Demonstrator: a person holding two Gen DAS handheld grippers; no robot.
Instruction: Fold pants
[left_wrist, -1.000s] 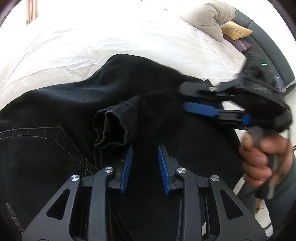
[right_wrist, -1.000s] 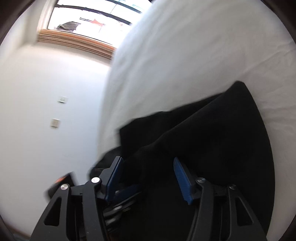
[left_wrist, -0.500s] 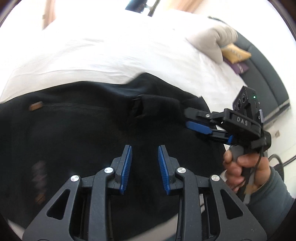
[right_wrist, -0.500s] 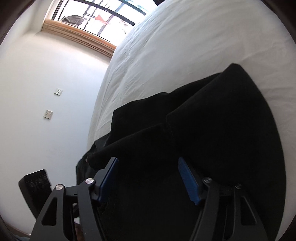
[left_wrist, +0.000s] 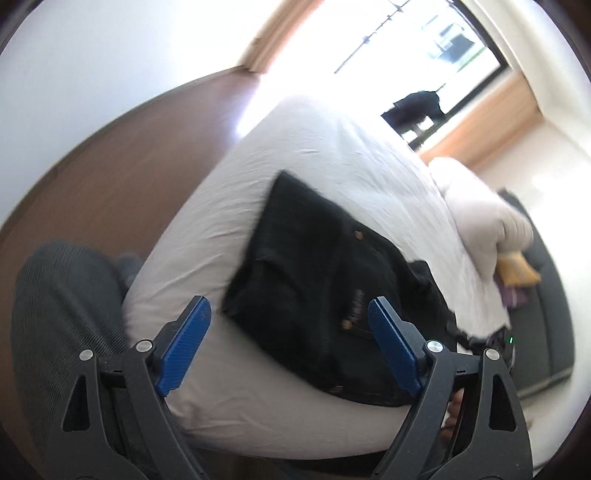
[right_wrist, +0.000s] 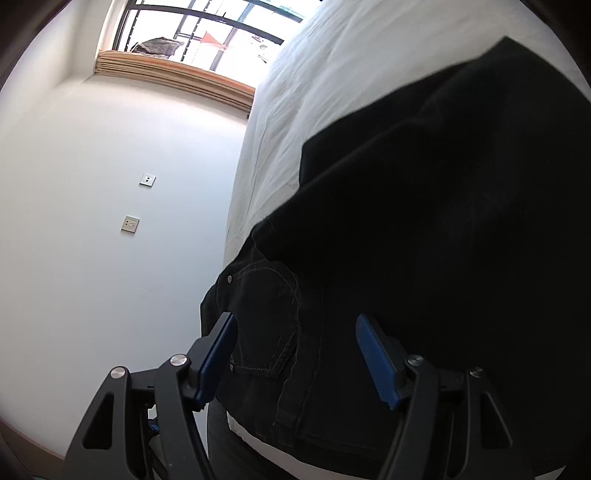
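Left wrist: left gripper (left_wrist: 291, 349) wide apart, clear of folded pants (left_wrist: 325, 280)

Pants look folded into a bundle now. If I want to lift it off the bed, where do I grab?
Probably the near edge of the black pants, where the stacked layers overhang the bed corner. Come in low from the person's side; the open left gripper already faces that edge.

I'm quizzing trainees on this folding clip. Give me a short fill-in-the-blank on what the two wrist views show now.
1. The pants lying folded on the bed are ____ in colour.
2. The left gripper has its jaws ____, holding nothing.
3. The pads on the right gripper are ____ in colour.
4. The cushion beyond the pants is ____.

Missing words: black; open; blue; yellow
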